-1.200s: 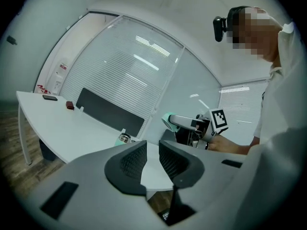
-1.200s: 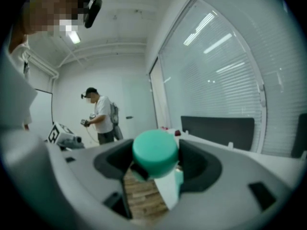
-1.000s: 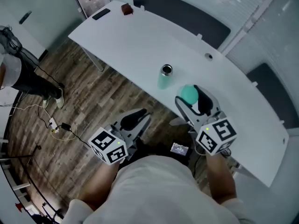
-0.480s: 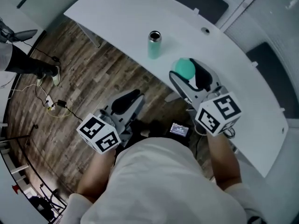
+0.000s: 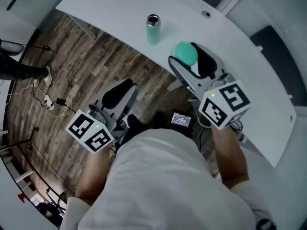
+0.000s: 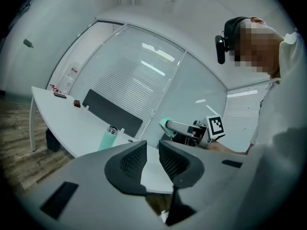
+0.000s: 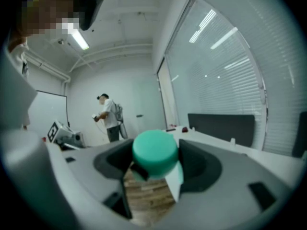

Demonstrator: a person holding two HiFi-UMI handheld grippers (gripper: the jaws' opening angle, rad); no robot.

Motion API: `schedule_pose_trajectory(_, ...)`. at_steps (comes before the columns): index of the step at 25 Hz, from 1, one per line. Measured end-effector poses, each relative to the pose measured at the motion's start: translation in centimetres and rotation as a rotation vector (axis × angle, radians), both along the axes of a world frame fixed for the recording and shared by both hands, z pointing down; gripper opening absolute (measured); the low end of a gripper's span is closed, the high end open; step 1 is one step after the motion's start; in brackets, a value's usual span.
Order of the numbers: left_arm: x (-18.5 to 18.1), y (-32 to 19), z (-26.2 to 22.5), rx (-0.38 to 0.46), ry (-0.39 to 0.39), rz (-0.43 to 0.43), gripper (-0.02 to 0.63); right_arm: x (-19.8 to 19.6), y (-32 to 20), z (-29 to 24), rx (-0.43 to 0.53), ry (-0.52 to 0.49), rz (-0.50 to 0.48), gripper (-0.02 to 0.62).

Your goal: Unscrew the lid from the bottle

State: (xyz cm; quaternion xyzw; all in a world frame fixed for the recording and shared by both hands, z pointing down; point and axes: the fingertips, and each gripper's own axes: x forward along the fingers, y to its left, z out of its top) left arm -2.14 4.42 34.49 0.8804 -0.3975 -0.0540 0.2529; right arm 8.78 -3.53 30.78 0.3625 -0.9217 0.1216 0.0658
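The teal bottle (image 5: pixel 153 30) is standing upright on the white tabletop (image 5: pixel 110 8), near the edge closest to the person. Its long axis is running vertically and its open metal mouth is pointing up, with no lid on it. The right tool (image 5: pixel 188 57) is gripping the teal lid (image 5: pixel 185 52) between its jaws, holding it above the tabletop's edge and well apart from the bottle. In the right gripper view the lid's round top is facing upward and tilting slightly toward the camera. The left tool (image 5: pixel 120 91) is hanging over the wooden floor (image 5: pixel 72 71), its jaws standing a little apart with nothing between them.
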Motion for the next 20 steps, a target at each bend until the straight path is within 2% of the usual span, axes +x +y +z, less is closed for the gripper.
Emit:
schedule_pose_trajectory(6, -2.6, 1.0, -0.6, 0.012, -0.064, 0.014, 0.095, -1.8, 1.3, -0.5, 0.011, 0.02, 0.043, 0.31)
schedule_pose_trajectory(20, -3.8, 1.9, 0.7, -0.015, -0.06, 0.062, 0.095, -3.3, 2.8, 1.0, -0.019, 0.073, 0.082, 0.31)
